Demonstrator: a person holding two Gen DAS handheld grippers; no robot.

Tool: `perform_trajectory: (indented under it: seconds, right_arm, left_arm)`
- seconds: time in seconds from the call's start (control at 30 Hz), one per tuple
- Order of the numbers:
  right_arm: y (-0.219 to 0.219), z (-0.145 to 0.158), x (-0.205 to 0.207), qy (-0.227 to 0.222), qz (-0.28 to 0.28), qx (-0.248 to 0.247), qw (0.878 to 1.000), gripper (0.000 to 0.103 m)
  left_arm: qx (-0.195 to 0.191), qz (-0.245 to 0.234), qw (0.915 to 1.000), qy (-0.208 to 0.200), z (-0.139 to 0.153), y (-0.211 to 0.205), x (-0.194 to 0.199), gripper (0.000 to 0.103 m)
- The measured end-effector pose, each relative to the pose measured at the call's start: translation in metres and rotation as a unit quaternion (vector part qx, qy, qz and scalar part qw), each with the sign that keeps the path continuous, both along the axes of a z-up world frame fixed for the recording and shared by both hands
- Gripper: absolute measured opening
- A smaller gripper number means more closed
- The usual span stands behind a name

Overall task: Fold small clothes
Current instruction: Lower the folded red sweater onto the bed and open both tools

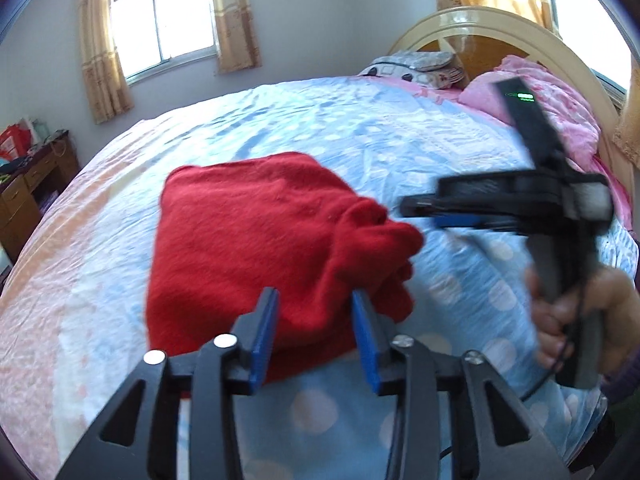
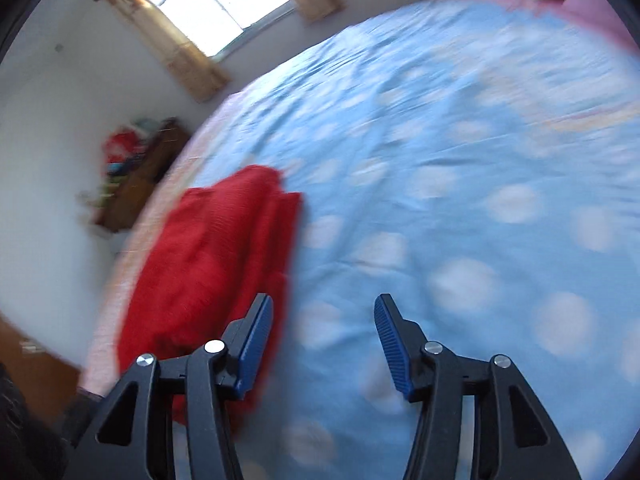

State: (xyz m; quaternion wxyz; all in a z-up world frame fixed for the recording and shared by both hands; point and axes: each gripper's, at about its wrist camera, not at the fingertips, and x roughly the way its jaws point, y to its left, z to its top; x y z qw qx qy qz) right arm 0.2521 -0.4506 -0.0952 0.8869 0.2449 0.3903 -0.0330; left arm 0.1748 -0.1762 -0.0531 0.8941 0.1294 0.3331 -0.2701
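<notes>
A red knitted garment (image 1: pixel 256 240) lies folded into a rough square on the blue dotted bed sheet (image 1: pixel 360 128), with a bunched sleeve at its right side. My left gripper (image 1: pixel 315 326) is open over its near edge; the blue pads (image 1: pixel 264 332) stand apart on either side of the cloth without pressing it. My right gripper (image 1: pixel 424 210), held by a hand (image 1: pixel 576 312), hovers just right of the sleeve. In the blurred right wrist view the right gripper (image 2: pixel 324 338) is open with only sheet between its fingers, and the red garment (image 2: pixel 216 264) lies to its left.
A pink quilt (image 1: pixel 552 108) and a pillow (image 1: pixel 416 66) lie by the wooden headboard (image 1: pixel 492 28) at the back right. A brown desk (image 1: pixel 28 196) with clutter stands off the bed's left side. Broad blue sheet (image 2: pixel 460 184) spreads right of the garment.
</notes>
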Motion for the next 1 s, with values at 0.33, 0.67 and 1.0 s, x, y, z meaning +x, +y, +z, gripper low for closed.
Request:
perform_trajectory:
  seconds: [0.33, 0.67, 1.0]
  right_arm:
    - [0.071, 0.058, -0.041, -0.096, 0.044, -0.074, 0.992, 0.043]
    - [0.094, -0.001, -0.031, -0.03, 0.068, -0.015, 0.997, 0.018]
    - [0.09, 0.007, -0.053, 0.015, 0.125, -0.048, 0.991, 0.015]
  left_arm:
    - [-0.017, 0.058, 0.9978, 0.026, -0.001, 0.047, 0.0, 0.073]
    - [-0.057, 0.115, 0.9908, 0.041, 0.014, 0.086, 0.043, 0.073]
    - [-0.04, 0.088, 0.992, 0.082, 0.002, 0.08, 0.077, 0.073]
